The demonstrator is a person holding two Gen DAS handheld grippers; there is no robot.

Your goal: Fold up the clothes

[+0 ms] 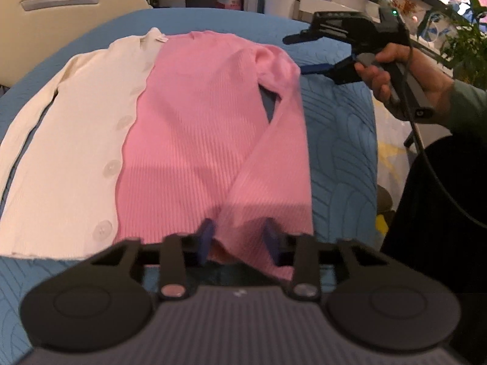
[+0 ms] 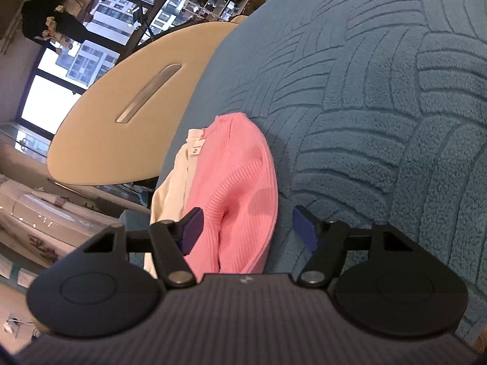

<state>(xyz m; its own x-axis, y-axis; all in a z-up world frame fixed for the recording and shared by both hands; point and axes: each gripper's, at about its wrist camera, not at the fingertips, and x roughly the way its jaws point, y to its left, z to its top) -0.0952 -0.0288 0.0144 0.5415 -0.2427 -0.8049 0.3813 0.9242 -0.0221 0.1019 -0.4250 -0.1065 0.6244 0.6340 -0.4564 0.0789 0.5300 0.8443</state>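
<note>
A pink-and-cream ribbed cardigan (image 1: 194,127) lies flat on the blue quilted surface (image 1: 341,140), its pink sleeve folded across the body. My left gripper (image 1: 239,237) is open at the near hem, its blue pads either side of the pink sleeve cuff (image 1: 261,255). My right gripper (image 1: 307,68) shows in the left wrist view at the cardigan's far right shoulder. In the right wrist view it (image 2: 246,228) is open, its pads straddling the pink shoulder (image 2: 240,182) without clamping it.
A cream chair back (image 1: 61,15) stands behind the table's far left edge. Blue quilted surface lies bare to the right of the cardigan. Plants (image 1: 465,39) and shelves stand at the far right; the person's arm (image 1: 426,85) reaches in there.
</note>
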